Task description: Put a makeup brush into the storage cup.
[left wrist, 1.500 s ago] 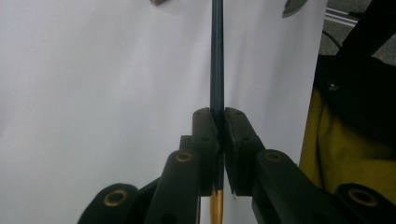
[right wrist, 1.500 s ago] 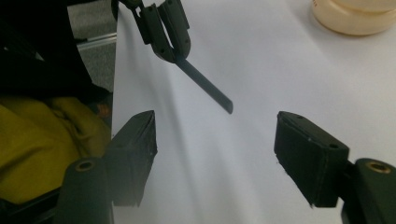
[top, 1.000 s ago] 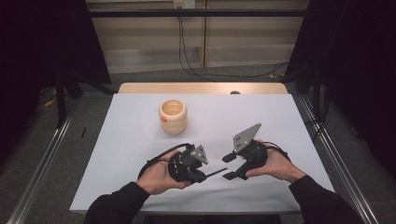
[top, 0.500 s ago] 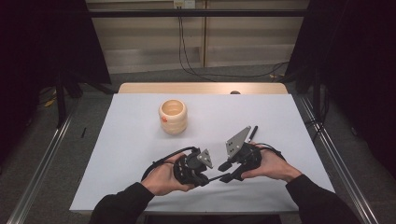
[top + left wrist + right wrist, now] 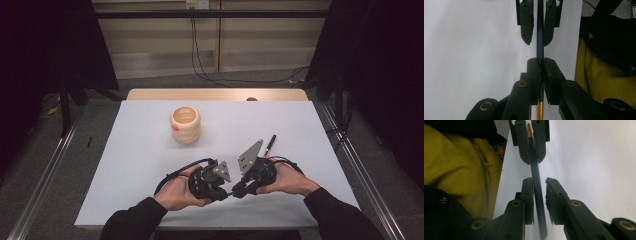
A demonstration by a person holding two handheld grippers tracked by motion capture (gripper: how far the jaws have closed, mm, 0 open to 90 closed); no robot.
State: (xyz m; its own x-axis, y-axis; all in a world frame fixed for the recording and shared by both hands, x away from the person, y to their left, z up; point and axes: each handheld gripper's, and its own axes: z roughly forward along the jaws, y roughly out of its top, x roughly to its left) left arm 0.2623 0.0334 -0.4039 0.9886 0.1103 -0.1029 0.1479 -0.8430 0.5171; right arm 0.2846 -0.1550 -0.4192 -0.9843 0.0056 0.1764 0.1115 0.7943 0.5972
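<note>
- High view: you hold the left gripper (image 5: 216,181) and the right gripper (image 5: 248,181) tip to tip, low over the near half of the white table (image 5: 130,150). A thin dark pen (image 5: 232,190) bridges the small gap between them. A cream ribbed cup (image 5: 185,125) stands upright farther back, well apart from your hands, and a second black pen (image 5: 270,144) lies on the table just beyond your right gripper's grey plate.
- Left gripper view: your own jaws are pressed together on the pen (image 5: 540,40), which runs straight up between them; its gold end (image 5: 539,111) shows below the pads. Farther up the shaft, the right gripper (image 5: 537,35) faces you with the pen between its pads, a narrow gap visible on each side.
- Right gripper view: your right gripper (image 5: 539,187) has just been closing, and the pen (image 5: 536,180) lies between its jaws against the left pad, while the right pad stands off with a sliver of table showing, so it isn't pinched. Farther up, the left gripper (image 5: 530,157) clamps the pen near its gold tip (image 5: 530,131).
</note>
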